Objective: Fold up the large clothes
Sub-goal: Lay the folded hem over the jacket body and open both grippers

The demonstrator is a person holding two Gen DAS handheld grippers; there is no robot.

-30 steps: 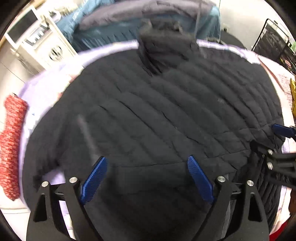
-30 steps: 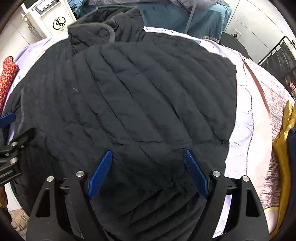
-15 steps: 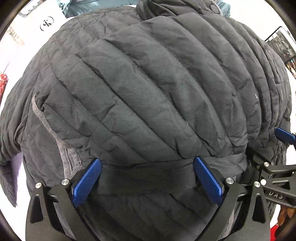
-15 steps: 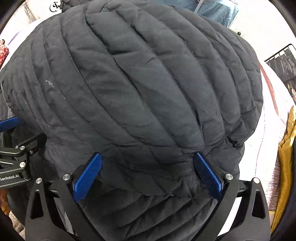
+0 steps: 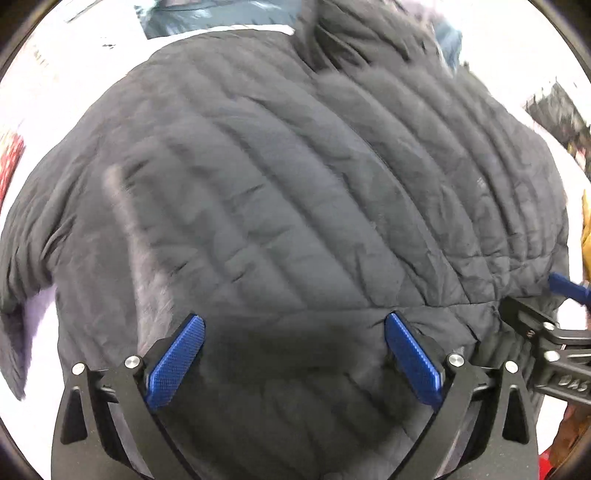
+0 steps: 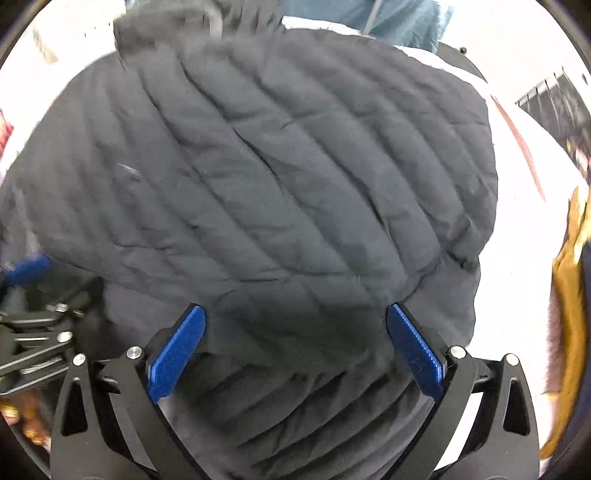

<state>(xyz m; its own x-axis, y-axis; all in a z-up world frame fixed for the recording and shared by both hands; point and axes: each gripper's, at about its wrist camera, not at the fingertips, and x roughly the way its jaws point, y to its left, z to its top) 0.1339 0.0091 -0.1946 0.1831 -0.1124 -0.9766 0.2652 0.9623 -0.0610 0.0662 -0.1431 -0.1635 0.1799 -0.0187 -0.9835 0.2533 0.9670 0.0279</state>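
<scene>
A black quilted jacket [image 5: 295, 192] fills the left wrist view and the right wrist view [image 6: 280, 177], lying on a pale surface with its collar at the far end. My left gripper [image 5: 293, 354] is open, its blue pads wide apart over the jacket's near hem. My right gripper [image 6: 295, 350] is open too, low over the near hem to the right of the left one. Each gripper shows at the edge of the other's view: the right one in the left wrist view [image 5: 554, 332], the left one in the right wrist view [image 6: 37, 321]. Both frames are blurred.
A pale sheet [image 6: 517, 229] lies under the jacket. A mustard-yellow garment [image 6: 569, 295] lies at the right edge. A red patterned cloth [image 5: 9, 162] is at the left edge. Blue fabric [image 6: 388, 18] and a dark wire rack [image 6: 557, 107] are at the back.
Both views have pulled back a little from the jacket, so more of the pale surface shows around it. Both grippers stay open.
</scene>
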